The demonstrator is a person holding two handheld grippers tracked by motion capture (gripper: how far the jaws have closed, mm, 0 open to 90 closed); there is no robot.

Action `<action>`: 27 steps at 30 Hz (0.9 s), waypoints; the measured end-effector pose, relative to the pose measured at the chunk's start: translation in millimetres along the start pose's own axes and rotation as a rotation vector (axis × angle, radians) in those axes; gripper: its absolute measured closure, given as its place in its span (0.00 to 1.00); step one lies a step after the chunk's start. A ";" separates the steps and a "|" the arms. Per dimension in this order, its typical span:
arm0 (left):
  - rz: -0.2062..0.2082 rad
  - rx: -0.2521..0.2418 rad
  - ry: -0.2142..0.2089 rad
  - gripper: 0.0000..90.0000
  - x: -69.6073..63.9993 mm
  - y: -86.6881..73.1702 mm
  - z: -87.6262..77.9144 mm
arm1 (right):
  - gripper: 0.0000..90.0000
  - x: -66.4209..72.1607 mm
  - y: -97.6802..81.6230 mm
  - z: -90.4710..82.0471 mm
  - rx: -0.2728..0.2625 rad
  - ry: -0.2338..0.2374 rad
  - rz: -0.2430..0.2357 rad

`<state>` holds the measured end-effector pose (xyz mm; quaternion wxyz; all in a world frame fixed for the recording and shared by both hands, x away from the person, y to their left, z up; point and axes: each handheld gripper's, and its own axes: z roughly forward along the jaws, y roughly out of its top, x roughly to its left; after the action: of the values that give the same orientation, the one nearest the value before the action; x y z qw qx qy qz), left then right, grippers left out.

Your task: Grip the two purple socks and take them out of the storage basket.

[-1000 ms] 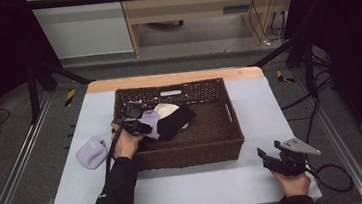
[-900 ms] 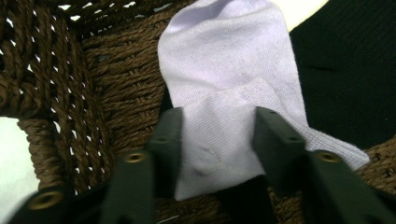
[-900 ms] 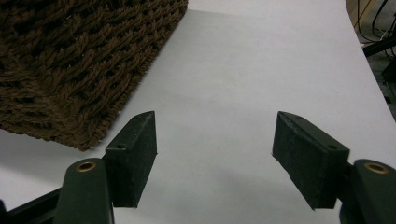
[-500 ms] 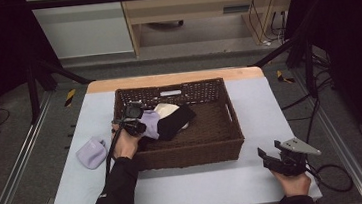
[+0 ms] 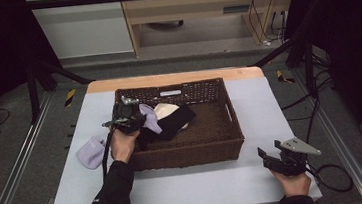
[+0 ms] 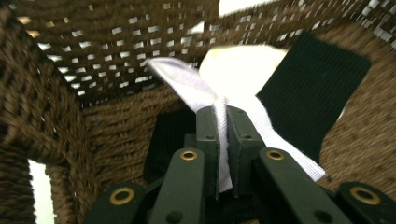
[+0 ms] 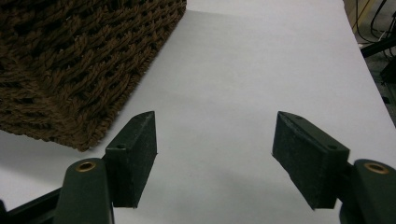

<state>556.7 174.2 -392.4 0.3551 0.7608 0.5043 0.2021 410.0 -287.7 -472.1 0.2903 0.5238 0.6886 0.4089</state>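
Left jaws: pressed together on a strip of lilac cloth (image 6: 223,140); the fabric is pinched flat between the two pads and runs up and out past their tips; the jaws have just been closing, with the cloth between them.
Left gripper (image 5: 129,118): held over the left end of the basket (image 5: 231,122), inside its rim; the hand (image 5: 123,144) grips it from the near side.
Lilac cloth: in the basket's left part, raised at the gripped end; it lies over a cream cloth (image 6: 238,70) and beside a black cloth (image 6: 313,88).
Black cloth: spread on the basket floor, partly over the cream one; right of the jaws in the left gripper view.
Second lilac piece (image 5: 91,152): on the table (image 5: 197,188), just left of the basket and outside it.
Right jaws: wide apart; nothing between the pads, bare table below them.
Right gripper (image 5: 281,158): low over the table's near right corner, well apart from the basket's right front corner (image 7: 74,70).
Basket: brown, woven, rectangular; set at the middle of the white table.
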 end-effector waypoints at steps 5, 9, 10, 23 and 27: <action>-0.030 -0.077 -0.040 0.93 1.8 2.2 -7.6 | 0.34 0.0 0.2 0.5 0.001 0.000 0.001; -0.021 -0.131 -0.047 0.93 -1.4 3.9 -14.3 | 0.34 0.0 0.2 1.0 0.003 0.001 -0.001; -0.022 -0.150 -0.048 0.93 -1.5 4.6 -16.7 | 0.34 0.1 0.2 1.0 0.002 0.000 -0.002; -0.007 -0.335 -0.133 0.93 -15.2 25.7 -69.0 | 0.34 0.3 0.4 0.4 0.004 0.001 0.006; 0.016 -0.369 -0.149 0.93 -18.4 29.4 -86.1 | 0.34 0.0 0.4 0.4 0.003 0.000 0.005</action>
<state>510.2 179.3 -312.3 0.5233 0.6995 0.4249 0.2373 410.6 -287.5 -471.9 0.2884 0.5258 0.6882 0.4084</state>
